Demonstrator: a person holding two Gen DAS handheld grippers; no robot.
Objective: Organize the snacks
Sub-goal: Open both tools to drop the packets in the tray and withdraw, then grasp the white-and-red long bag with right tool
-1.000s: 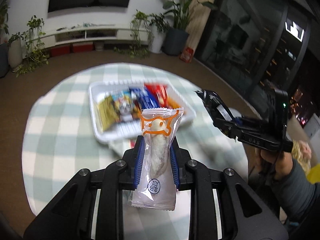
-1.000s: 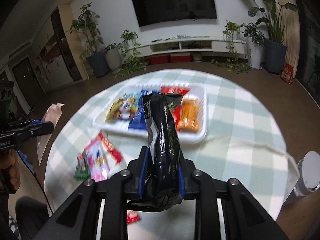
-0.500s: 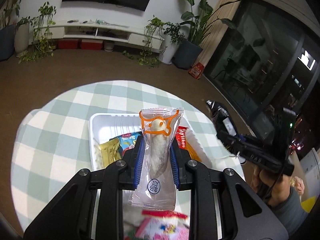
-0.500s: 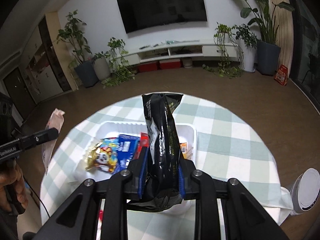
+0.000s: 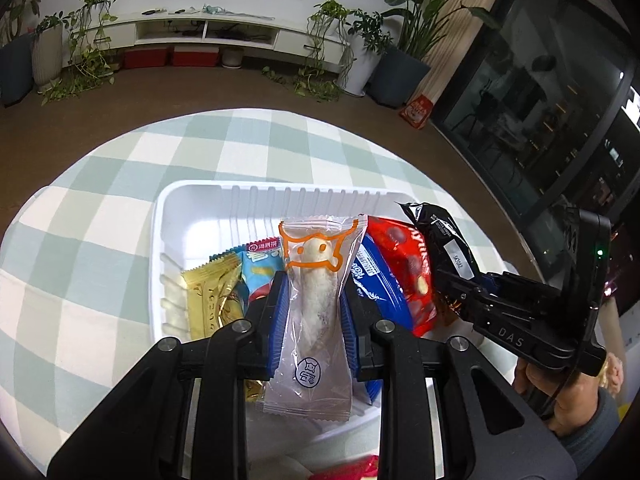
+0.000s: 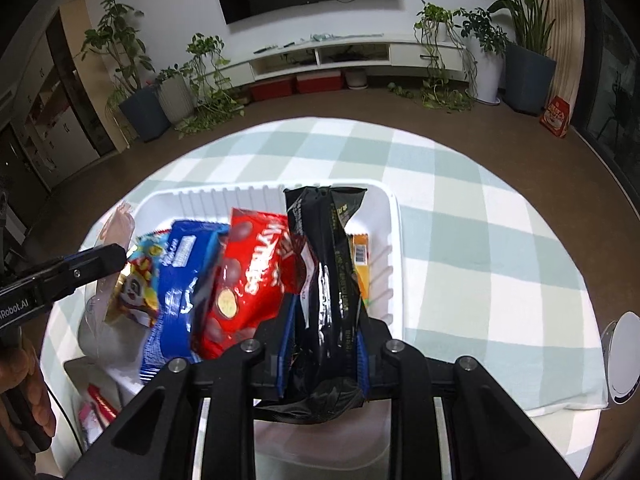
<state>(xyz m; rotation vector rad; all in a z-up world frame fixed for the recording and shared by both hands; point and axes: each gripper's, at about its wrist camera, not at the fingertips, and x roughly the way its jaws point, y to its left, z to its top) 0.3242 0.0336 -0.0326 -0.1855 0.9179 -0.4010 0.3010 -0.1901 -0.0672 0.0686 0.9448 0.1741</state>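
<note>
A white tray [image 5: 192, 200] on the checked table holds a gold packet [image 5: 212, 304], a light blue packet [image 5: 260, 268], a blue packet [image 5: 376, 280] and a red packet [image 5: 404, 264]. My left gripper [image 5: 314, 304] is shut on a clear packet with an orange face [image 5: 316, 280], held over the tray's near side. My right gripper [image 6: 326, 312] is shut on a black packet [image 6: 328, 260], held over the tray's right part [image 6: 394, 240], beside an orange packet [image 6: 362, 260]. The right gripper also shows in the left wrist view [image 5: 460, 280], and the left gripper in the right wrist view [image 6: 116, 256].
Loose pink and red packets [image 6: 96, 408] lie on the table left of the tray. A white round object [image 6: 624, 364] stands at the table's right edge. A checked cloth [image 5: 80, 240] covers the round table. Plants and a TV shelf stand far behind.
Both grippers have moved forward and down over the tray with their packets still held. The tray now fills the view under both of them.
</note>
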